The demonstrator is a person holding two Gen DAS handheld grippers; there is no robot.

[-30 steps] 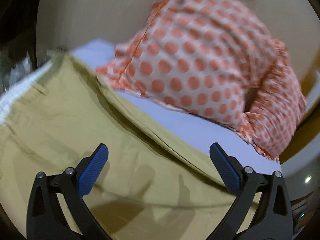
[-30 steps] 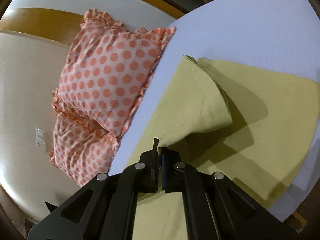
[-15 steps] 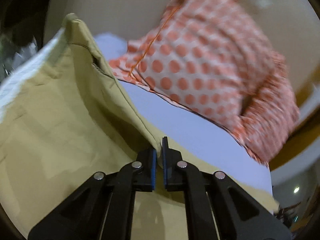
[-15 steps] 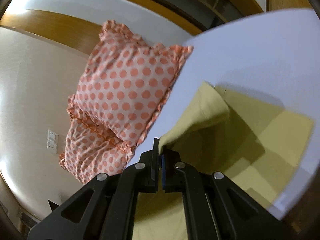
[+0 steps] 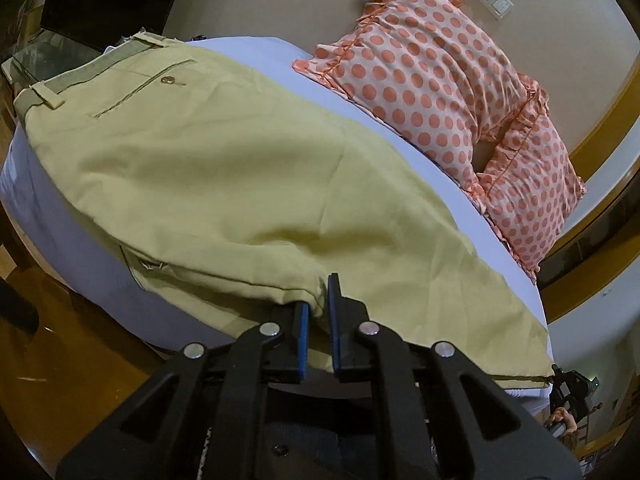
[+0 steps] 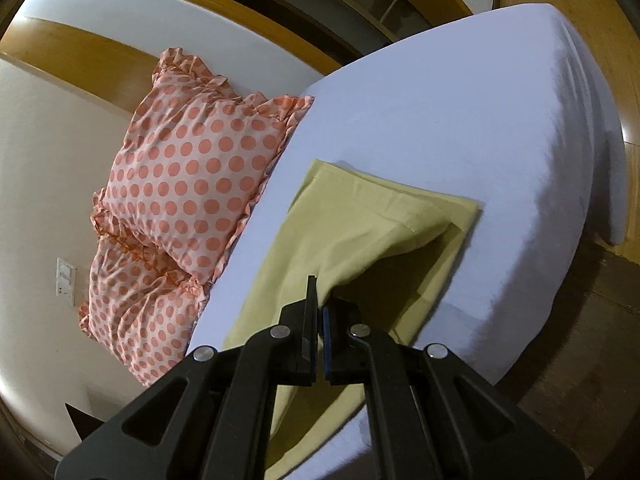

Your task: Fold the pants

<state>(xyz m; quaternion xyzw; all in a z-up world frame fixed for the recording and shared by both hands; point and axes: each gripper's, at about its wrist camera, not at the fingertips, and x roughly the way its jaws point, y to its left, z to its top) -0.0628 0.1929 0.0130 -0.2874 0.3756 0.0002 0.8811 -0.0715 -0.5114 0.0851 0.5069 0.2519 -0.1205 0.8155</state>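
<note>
Left wrist view: our left gripper [image 5: 318, 312] pinches the near edge of the pants [image 5: 240, 160].
They lie spread along the bed [image 5: 460, 184], waistband at the far left, a dotted pillow [image 5: 440, 72] beyond them.

Right wrist view: our right gripper [image 6: 320, 312] is clamped on a pant leg and lifts it off the layer beneath.
We see the leg ends on the bed [image 6: 460, 112], just beside the pillow [image 6: 192, 176].
</note>
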